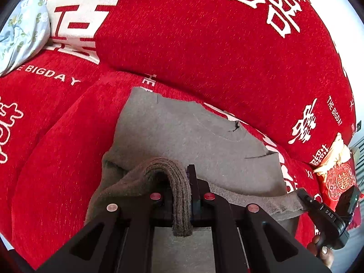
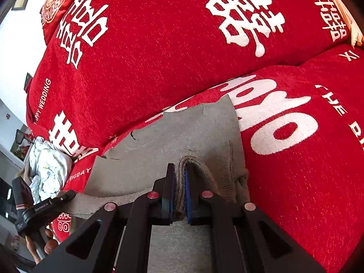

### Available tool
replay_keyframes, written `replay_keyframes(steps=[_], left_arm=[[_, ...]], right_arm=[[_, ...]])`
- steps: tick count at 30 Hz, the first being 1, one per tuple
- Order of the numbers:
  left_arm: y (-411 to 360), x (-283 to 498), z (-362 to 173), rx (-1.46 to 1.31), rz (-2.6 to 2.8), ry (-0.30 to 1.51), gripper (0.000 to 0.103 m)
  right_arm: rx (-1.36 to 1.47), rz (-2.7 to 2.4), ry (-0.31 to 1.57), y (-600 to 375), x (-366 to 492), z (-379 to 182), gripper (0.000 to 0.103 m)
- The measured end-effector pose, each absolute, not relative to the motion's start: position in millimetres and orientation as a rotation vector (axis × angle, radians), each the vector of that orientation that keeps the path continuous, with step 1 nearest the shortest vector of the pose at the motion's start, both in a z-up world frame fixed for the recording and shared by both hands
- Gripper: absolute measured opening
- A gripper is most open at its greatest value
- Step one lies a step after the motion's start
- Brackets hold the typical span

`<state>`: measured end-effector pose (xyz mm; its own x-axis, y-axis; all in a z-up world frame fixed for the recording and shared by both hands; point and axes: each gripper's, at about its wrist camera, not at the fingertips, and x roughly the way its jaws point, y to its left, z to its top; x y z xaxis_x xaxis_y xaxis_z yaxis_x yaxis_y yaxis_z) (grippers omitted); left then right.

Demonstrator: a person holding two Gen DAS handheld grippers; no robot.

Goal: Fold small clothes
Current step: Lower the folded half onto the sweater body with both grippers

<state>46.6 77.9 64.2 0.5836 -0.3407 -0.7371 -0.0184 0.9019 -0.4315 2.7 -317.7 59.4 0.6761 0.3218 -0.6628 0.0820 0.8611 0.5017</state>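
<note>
Left wrist view: a grey sweater (image 1: 182,134) is seen spread on a red sofa cover (image 1: 68,125), and its ribbed hem is clamped tight in the left gripper (image 1: 182,195). From the right wrist, the hem's other corner is seen pinched fast in the right gripper (image 2: 179,195). A fold appears to be in hand, with the hem raised at both corners. Next, the hem would probably be carried forward over the body and laid level, with both corners kept even.

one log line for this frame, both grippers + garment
left gripper: shut on ribbed hem | right gripper: shut on ribbed hem | grey sweater: flat on red sofa cover, hem edge lifted | fold: not yet done
</note>
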Motion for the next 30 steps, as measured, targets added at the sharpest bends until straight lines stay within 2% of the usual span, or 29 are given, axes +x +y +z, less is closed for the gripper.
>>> replay_keyframes(steps=[30], left_arm=[[73, 79, 86, -0.402, -0.202, 0.910, 0.008]], right_arm=[[0.535, 0.125, 0.790, -320, 39, 85, 0.008]])
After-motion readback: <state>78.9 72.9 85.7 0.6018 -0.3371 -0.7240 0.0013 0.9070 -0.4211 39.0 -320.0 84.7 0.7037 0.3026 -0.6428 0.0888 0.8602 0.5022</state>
